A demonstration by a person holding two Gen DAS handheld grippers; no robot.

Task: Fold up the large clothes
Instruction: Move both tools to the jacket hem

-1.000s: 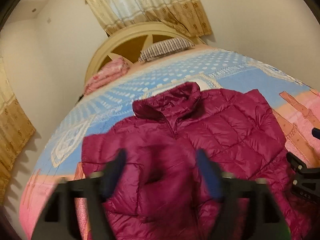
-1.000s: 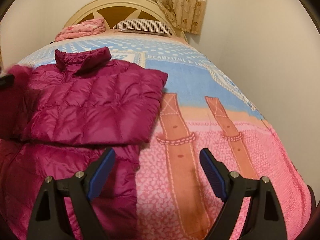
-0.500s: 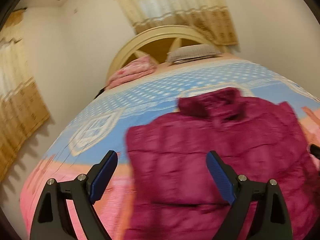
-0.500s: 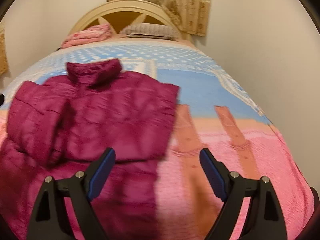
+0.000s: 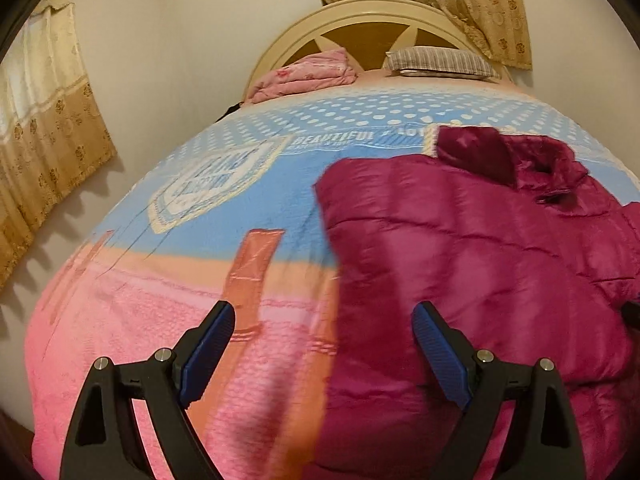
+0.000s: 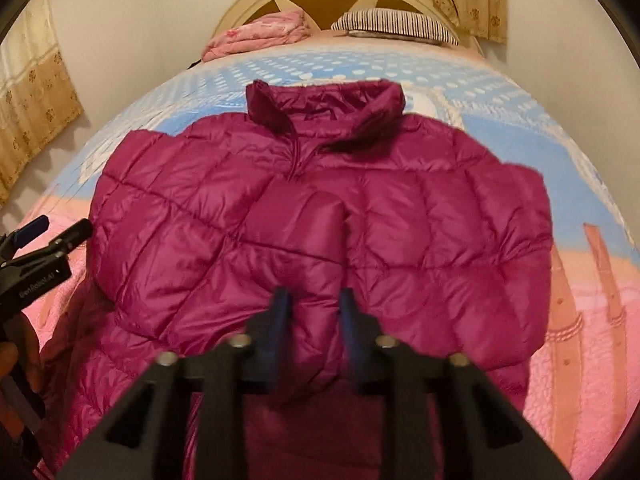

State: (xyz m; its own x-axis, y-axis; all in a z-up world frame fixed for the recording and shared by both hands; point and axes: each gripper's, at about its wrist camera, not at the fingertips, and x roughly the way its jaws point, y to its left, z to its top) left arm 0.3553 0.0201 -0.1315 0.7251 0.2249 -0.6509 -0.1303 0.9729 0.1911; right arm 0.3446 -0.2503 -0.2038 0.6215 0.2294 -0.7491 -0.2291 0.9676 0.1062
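Bedspread (image 5: 132,320) of pink, orange and blue towelling, printed with white dots and lettering, covers the whole bed and carries everything else. At its far end stands a cream arched wooden headboard (image 5: 360,12), with beige patterned curtains (image 5: 44,128) hanging on the walls beside and behind it.

On the bedspread lies the magenta quilted puffer jacket (image 6: 320,220), front up, its stand-up collar (image 6: 324,100) pointing toward the headboard and both sleeves folded in across the chest so that they meet near the zip line. Its lower hem runs toward the cameras and out of sight under the right gripper.

Against the headboard rest a folded pink floral quilt (image 5: 304,76) and, just beside it, a grey striped pillow (image 5: 440,60), both well apart from the jacket.

The left gripper (image 5: 324,352), black with blue pads, hovers over the jacket's left edge with its fingers spread wide and nothing between them; one pad is over bare bedspread, the other over magenta fabric. The right gripper (image 6: 314,320) sits low over the middle of the jacket, its blurred blue pads drawn close together with a narrow gap; whether they pinch fabric cannot be told.
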